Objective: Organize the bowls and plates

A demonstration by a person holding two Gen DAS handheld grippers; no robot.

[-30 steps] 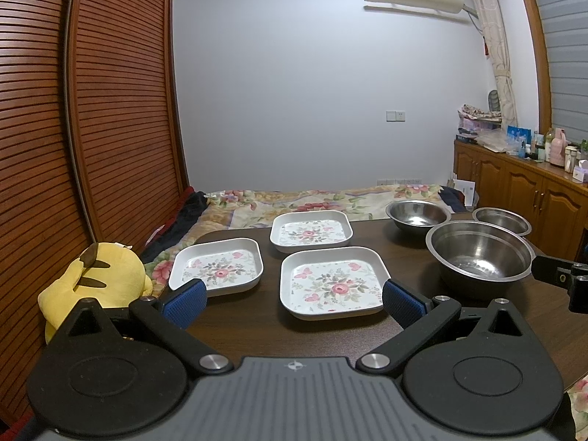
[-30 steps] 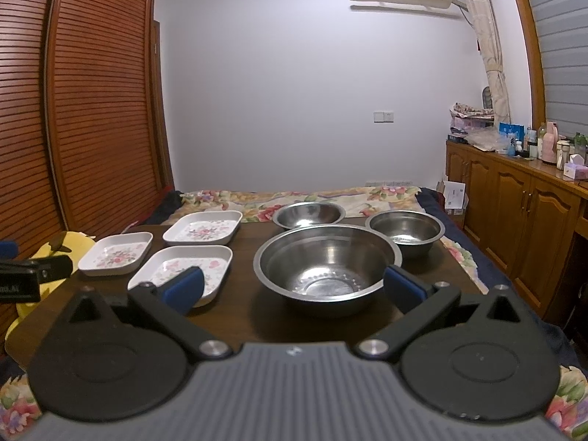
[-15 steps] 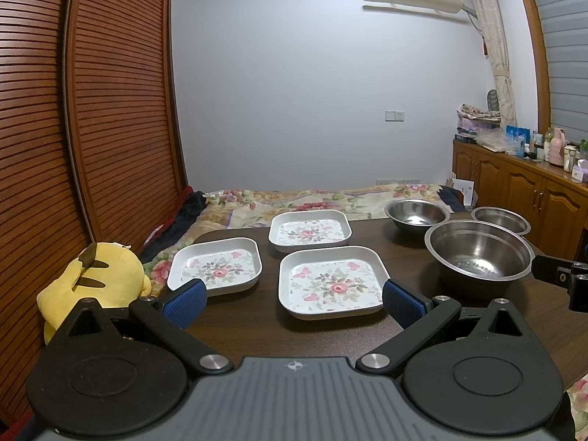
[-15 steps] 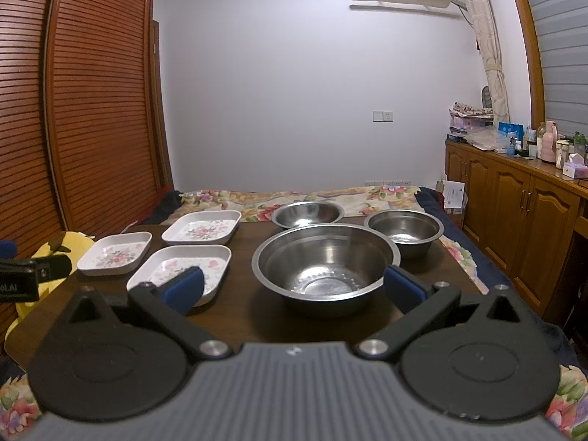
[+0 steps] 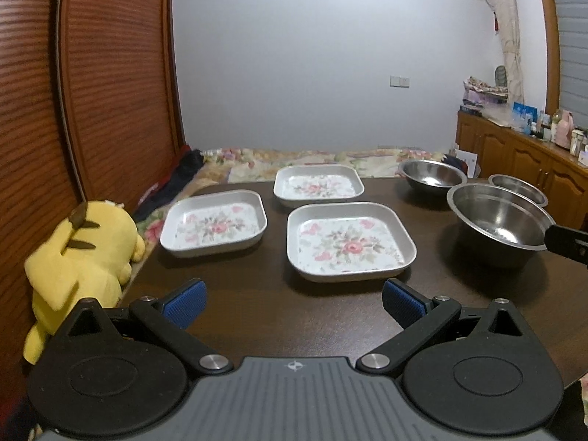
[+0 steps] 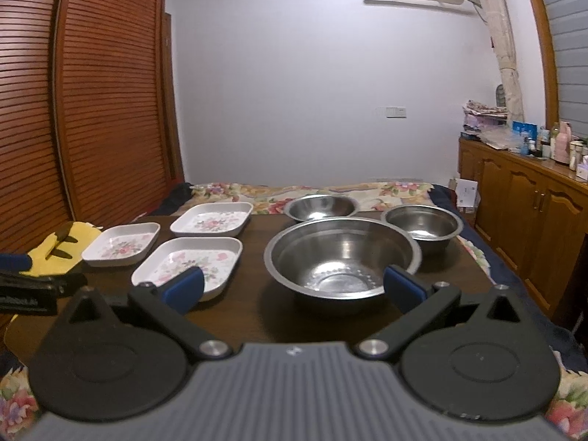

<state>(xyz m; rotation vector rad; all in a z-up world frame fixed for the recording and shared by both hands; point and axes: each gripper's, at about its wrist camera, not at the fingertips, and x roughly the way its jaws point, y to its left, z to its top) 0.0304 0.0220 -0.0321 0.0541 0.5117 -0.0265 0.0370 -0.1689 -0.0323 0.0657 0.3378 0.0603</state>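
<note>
Three square white floral plates sit on the dark wooden table [image 5: 257, 312]: a near one [image 5: 351, 245], a left one [image 5: 215, 227] and a far one [image 5: 318, 185]. Three steel bowls stand to their right: a large one [image 6: 341, 257], a far one [image 6: 321, 207] and a right one [image 6: 422, 224]. My left gripper [image 5: 292, 301] is open and empty, just short of the near plate. My right gripper [image 6: 294, 288] is open and empty, its fingertips beside the large bowl's near rim.
A yellow plush toy [image 5: 82, 253] lies off the table's left edge. A slatted wooden wardrobe [image 5: 92, 92] stands on the left. A bed with a floral cover [image 6: 330, 189] lies behind the table. A wooden cabinet [image 6: 522, 202] with bottles runs along the right.
Both grippers have moved forward and tilted slightly down toward the table. The left one is closer to the near plate, the right one closer to the large bowl. Nothing was grasped.
</note>
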